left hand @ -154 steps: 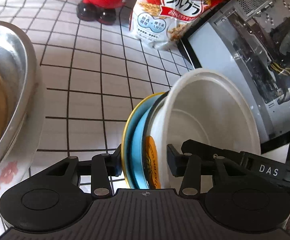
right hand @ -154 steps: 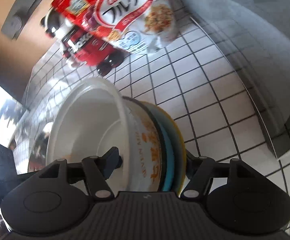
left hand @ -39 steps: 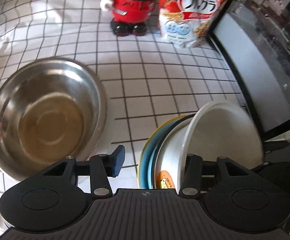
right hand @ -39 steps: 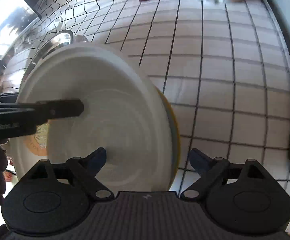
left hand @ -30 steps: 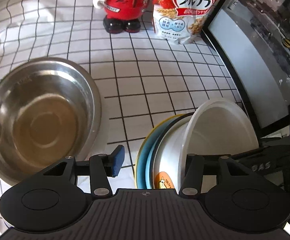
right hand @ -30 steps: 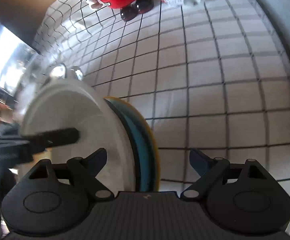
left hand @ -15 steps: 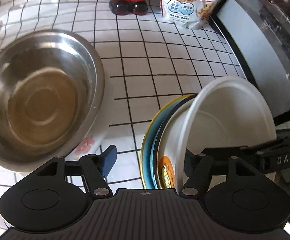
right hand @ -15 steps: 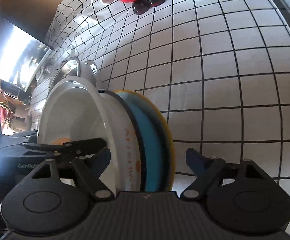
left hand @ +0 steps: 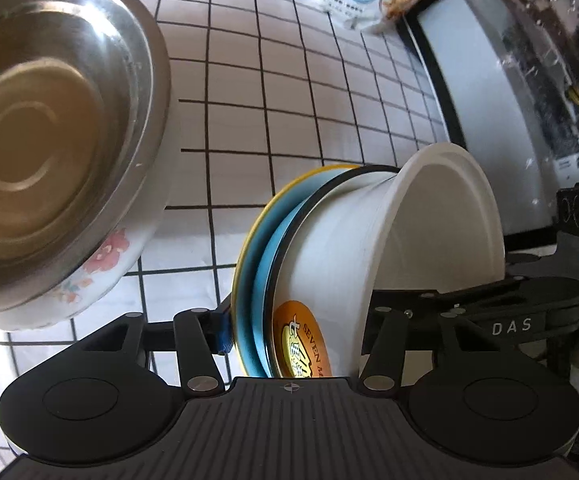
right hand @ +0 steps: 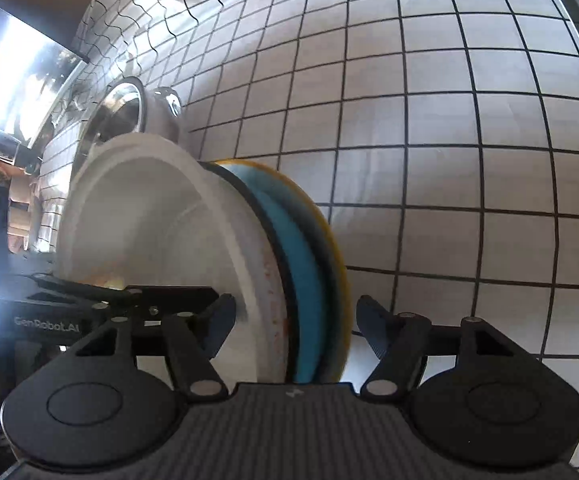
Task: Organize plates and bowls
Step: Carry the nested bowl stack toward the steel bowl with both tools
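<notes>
Care mattered: my left tongs (left hand: 293, 340) gripped the tilted bowl-and-plate stack (left hand: 329, 264) at lower centre while my right tongs (right hand: 291, 322), closing around it, needed a square bite before lifting.

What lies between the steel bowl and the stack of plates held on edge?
Only bare checked tablecloth separates the steel bowl from the stack; the left wrist view shows it.
</notes>
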`<state>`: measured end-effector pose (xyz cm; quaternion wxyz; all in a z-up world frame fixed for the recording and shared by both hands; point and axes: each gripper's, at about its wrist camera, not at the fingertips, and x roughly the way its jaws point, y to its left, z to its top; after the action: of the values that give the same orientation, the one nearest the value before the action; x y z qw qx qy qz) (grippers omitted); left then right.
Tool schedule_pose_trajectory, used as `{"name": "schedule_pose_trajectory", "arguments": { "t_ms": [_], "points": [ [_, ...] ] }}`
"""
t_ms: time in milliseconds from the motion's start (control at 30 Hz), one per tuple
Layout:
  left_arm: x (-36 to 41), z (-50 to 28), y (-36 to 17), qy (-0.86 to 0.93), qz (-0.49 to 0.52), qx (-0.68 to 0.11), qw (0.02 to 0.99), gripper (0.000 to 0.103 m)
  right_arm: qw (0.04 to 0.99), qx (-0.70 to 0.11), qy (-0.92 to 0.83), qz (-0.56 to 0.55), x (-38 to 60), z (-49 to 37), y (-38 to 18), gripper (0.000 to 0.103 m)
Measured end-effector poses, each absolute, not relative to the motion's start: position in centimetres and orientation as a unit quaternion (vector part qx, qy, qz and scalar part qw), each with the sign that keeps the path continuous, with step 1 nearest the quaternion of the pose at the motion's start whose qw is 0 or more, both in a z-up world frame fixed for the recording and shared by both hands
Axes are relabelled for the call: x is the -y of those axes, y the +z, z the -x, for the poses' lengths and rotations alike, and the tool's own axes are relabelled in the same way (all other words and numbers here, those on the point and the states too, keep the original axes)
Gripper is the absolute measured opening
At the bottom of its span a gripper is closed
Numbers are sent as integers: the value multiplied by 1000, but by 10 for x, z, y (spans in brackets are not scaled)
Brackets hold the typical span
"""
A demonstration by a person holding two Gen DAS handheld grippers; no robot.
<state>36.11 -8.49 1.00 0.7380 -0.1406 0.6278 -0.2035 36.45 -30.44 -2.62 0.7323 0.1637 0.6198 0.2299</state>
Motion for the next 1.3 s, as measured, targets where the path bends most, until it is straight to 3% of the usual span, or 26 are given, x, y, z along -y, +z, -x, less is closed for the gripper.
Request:
{"name": "schedule_pose_trajectory", "arguments": {
  "t_ms": [1300],
  "points": [
    [98,-369,31,-188,131,-639,734,50,760,-596,206,-158,304,-357,-3,60]
  ]
}}
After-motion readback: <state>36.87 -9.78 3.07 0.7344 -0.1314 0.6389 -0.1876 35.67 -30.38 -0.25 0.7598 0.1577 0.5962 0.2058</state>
